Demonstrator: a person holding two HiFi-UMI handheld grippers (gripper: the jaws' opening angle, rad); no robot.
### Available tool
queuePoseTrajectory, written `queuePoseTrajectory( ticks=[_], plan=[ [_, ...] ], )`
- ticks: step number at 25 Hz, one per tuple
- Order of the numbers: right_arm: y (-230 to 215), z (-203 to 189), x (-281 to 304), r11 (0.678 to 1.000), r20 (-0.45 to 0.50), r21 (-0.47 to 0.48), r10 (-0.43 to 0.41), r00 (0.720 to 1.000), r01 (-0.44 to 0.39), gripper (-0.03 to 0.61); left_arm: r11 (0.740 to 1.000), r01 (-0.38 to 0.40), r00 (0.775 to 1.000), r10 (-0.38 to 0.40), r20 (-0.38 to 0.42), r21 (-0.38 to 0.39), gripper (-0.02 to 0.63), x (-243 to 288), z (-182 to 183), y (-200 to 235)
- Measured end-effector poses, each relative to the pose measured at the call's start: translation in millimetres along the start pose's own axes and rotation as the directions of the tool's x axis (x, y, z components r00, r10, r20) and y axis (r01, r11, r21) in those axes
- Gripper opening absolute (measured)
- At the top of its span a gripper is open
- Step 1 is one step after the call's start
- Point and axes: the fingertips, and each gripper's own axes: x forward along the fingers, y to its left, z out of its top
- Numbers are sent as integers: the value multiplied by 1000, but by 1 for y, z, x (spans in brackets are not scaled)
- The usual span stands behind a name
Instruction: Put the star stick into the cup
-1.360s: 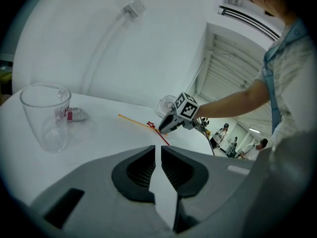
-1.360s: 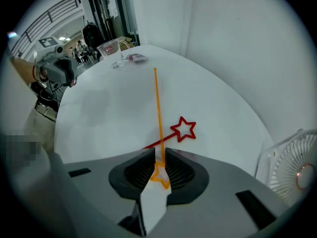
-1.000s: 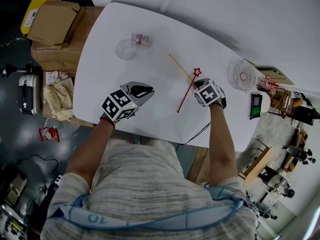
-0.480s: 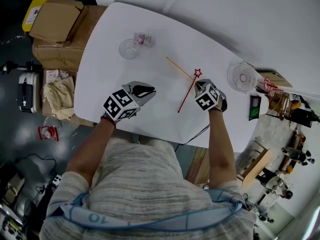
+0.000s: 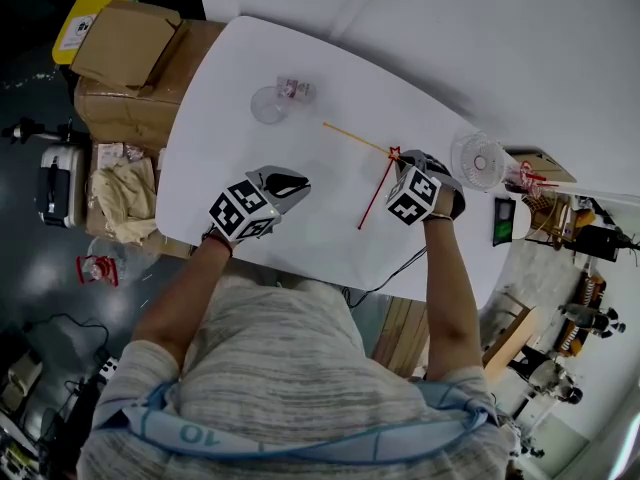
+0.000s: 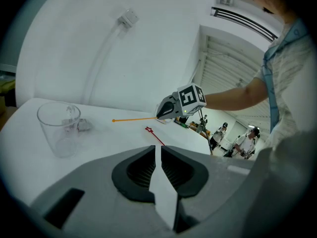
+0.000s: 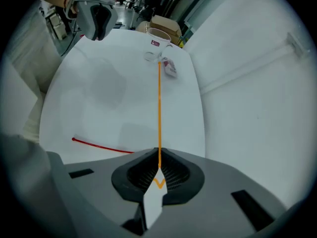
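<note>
My right gripper [image 7: 158, 175] is shut on the star end of an orange star stick [image 7: 159, 108], whose shaft runs straight ahead over the white table toward the clear cup [image 7: 157, 37]. In the head view the orange stick [image 5: 355, 137] reaches left from the right gripper [image 5: 400, 160]; the cup [image 5: 270, 104] stands farther left at the back. A red star stick [image 5: 375, 196] lies on the table beside the right gripper. My left gripper [image 5: 285, 180] hovers near the front edge, shut and empty. From the left gripper view the cup [image 6: 58, 128] is at the left.
A small packet [image 7: 169, 67] lies beside the cup. A small fan [image 5: 480, 160] stands at the table's right end. Cardboard boxes [image 5: 125, 43] sit on the floor past the left edge of the table [image 5: 230, 68].
My right gripper has moved up to the orange stick's star end and shut on it; the stick's far tip has swung left. The left gripper has barely moved.
</note>
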Motion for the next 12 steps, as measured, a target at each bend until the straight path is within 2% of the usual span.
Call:
queuePoseTrajectory(
  ticks=[6, 12],
  plan=[
    [-32, 36, -27, 984, 2, -143, -103, 995, 102, 20, 1000, -26, 1000, 26, 12, 1, 37, -20, -2, 4],
    [-54, 87, -45, 942, 24, -288, -171, 985, 170, 20, 998, -55, 998, 55, 27, -2, 37, -40, -5, 9]
  ],
)
